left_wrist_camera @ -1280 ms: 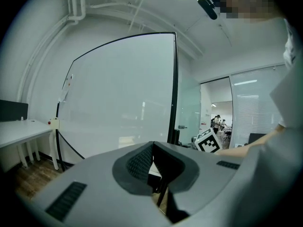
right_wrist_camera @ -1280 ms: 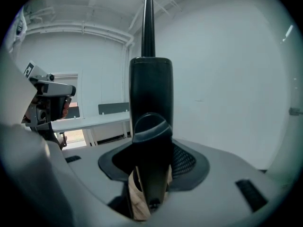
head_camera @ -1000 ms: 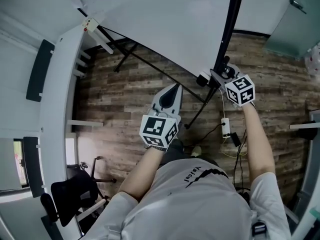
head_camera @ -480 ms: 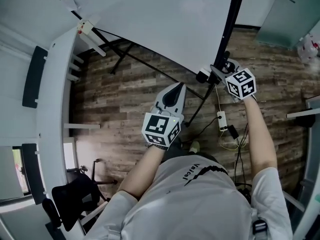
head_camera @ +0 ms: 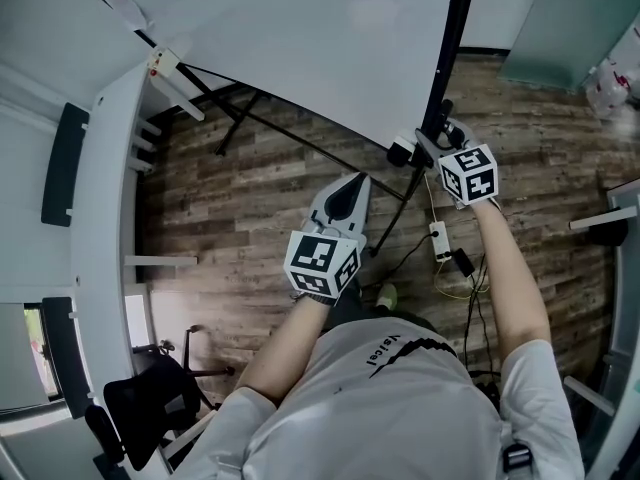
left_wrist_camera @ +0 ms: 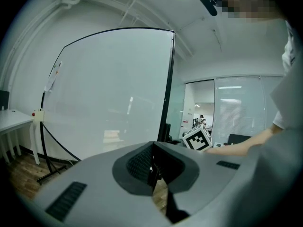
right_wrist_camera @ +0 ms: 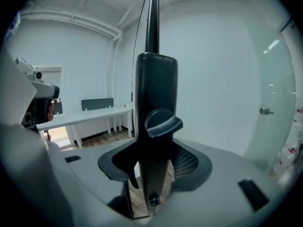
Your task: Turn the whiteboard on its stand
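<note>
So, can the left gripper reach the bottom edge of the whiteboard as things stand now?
Probably yes. Nothing stands between the left gripper and the whiteboard, whose lower edge is just ahead of it. Its jaws are shut, though, so it could push but not clamp.

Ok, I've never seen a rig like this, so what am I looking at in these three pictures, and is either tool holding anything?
There is no robot here: a person holds a two-jaw gripper in each hand. The head view looks down at a wooden floor. The other two cameras ride on the grippers. The right gripper is clamped on the black stand post at the whiteboard edge. The left gripper is shut and empty, pointing at the board without touching it.
</note>
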Tool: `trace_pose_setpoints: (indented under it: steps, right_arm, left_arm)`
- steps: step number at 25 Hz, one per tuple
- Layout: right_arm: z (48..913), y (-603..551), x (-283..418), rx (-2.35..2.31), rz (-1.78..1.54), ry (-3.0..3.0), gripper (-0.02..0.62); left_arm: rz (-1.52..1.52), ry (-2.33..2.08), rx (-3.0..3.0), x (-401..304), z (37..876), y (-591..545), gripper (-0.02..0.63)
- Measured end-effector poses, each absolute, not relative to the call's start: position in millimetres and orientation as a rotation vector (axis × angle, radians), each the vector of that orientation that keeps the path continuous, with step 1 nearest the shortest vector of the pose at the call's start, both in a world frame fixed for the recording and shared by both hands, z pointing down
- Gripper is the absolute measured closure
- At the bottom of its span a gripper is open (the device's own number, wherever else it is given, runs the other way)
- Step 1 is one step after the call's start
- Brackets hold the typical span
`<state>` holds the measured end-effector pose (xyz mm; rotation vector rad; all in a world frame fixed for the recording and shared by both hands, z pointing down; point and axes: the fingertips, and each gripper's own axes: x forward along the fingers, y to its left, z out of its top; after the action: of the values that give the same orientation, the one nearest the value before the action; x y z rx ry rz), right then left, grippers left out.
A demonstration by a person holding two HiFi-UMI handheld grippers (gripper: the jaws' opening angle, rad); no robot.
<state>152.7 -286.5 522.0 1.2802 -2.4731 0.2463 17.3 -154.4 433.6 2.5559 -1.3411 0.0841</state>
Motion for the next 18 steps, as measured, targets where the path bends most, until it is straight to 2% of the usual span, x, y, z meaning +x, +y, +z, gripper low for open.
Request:
trace_pose_setpoints:
  steps: [9,18]
  right_arm:
    - [522.9,-240.4,163.3,1.384,0.339,-2.448,0.408]
    - [464.7,-186.5,124.8,1.329,0.317,-2.605,0.506]
  left_arm:
    - [0.109,-1.288,2.576,33.2,438.9,-156.2,0.594]
    - [0.123,-1.206,2.64,53.3,427.8,-146.6,0.594]
